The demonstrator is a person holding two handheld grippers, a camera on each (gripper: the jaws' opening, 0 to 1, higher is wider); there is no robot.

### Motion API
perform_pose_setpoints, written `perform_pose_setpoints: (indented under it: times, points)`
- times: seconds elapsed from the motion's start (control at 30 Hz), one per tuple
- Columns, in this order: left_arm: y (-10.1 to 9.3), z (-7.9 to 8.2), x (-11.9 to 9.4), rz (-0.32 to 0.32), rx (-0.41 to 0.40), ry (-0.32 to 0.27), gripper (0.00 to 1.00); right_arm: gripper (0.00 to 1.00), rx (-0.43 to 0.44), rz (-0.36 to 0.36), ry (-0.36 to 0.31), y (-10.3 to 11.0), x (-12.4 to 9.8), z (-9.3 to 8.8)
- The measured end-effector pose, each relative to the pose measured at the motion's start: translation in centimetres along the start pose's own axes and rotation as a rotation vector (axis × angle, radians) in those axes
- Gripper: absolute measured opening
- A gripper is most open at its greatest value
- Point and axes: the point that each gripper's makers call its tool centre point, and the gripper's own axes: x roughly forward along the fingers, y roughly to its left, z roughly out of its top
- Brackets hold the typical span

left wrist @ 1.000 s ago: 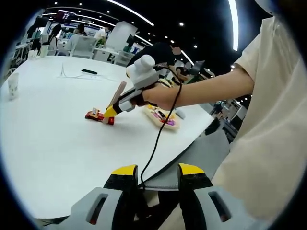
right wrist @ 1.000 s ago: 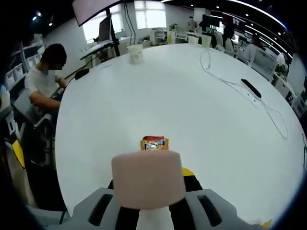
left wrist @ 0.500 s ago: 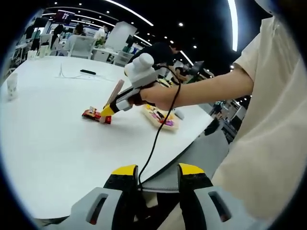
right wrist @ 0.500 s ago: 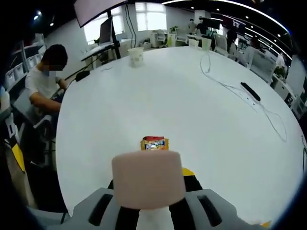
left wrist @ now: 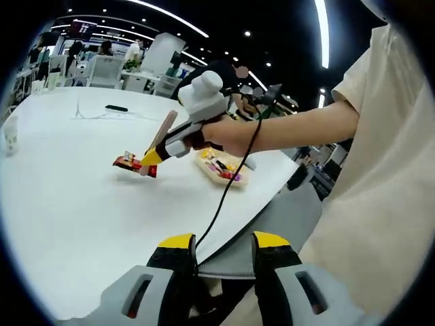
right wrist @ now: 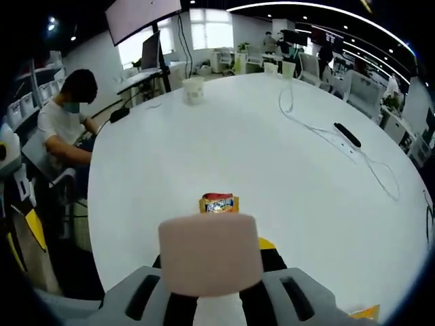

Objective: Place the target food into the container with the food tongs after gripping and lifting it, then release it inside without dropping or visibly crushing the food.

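Right gripper (left wrist: pixel 151 157) clamps pink food tongs (right wrist: pixel 210 252), whose tips pinch a red-and-orange snack packet (right wrist: pixel 219 202); in the left gripper view the packet (left wrist: pixel 134 164) hangs slightly clear of the white round table (left wrist: pixel 75 204), whereas a second ago it lay on it. The container (left wrist: pixel 219 167), a shallow tray holding snacks, sits near the table's edge, beside the person's hand (left wrist: pixel 216 133). Left gripper (left wrist: pixel 221 246) stands open, jaws apart, empty, off the table's near edge.

**Open office, dark ceiling**

A round white table (right wrist: pixel 272 170) carries a paper cup (right wrist: pixel 193 89), a cable (right wrist: pixel 353 153) and a remote (right wrist: pixel 346 134). Windows (right wrist: pixel 211 18) glow beyond. Ceiling light strips (left wrist: pixel 321 34) run overhead. A seated person (right wrist: pixel 64 119) works beside desks.
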Motion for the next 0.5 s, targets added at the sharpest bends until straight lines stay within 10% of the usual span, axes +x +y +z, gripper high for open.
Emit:
perform_pose_setpoints:
  times: [0.5]
  points:
    - [-1.6, 0.4, 0.6, -0.021, 0.026, -0.004, 0.32, 0.20, 0.044, -0.024, -0.017, -0.5, -3.1, -1.2]
